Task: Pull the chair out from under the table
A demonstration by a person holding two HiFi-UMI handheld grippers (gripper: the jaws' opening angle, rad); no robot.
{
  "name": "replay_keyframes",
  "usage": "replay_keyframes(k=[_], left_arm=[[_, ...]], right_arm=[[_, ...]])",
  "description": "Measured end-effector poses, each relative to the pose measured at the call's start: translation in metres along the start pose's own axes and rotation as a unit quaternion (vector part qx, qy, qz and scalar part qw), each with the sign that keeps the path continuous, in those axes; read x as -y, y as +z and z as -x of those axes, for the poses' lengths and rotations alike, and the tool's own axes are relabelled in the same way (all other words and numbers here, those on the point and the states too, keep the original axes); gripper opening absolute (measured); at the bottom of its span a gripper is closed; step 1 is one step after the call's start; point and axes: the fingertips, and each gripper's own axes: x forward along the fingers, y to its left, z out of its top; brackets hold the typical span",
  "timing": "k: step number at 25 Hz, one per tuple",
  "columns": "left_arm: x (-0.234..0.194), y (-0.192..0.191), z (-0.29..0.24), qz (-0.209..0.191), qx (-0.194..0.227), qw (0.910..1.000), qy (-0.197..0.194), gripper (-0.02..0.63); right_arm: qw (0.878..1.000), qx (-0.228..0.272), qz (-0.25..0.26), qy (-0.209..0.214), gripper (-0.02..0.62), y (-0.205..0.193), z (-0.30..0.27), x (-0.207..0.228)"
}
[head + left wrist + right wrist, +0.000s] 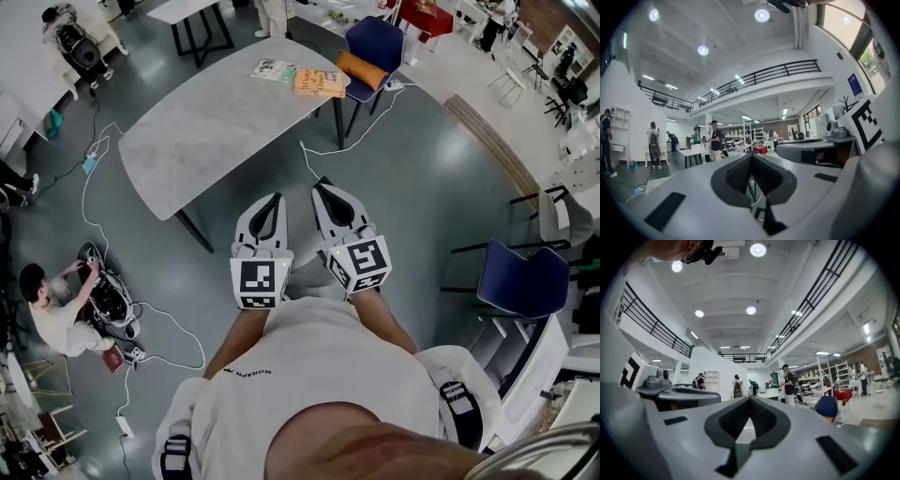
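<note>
In the head view a grey oval table stands ahead of me. A dark blue chair with an orange cushion is pushed in at its far right end. The right gripper view shows that chair in the distance. My left gripper and right gripper are side by side in front of my chest, above the floor and short of the table. Both point level, and each is shut with nothing between its jaws, as the left gripper and right gripper show in their own views.
Two books lie on the table's far end. A white cable runs across the floor near the table legs. A person sits on the floor at the left with gear. Another blue chair stands at the right.
</note>
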Motion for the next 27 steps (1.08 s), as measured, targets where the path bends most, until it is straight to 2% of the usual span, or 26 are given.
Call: replay_keyframes(k=[12,27], left_arm=[[0.005,0.000,0.003,0.021,0.007,0.9997,0.000,0.005],[0.000,-0.004,0.007,0.022,0.005,0.9997,0.006,0.005]], right_arm=[[1.000,-0.002,0.000,-0.001,0.014,-0.003,0.003,-0.005],[1.000,-0.001,0.018,0.004,0.014,-0.001,0.000,-0.021]])
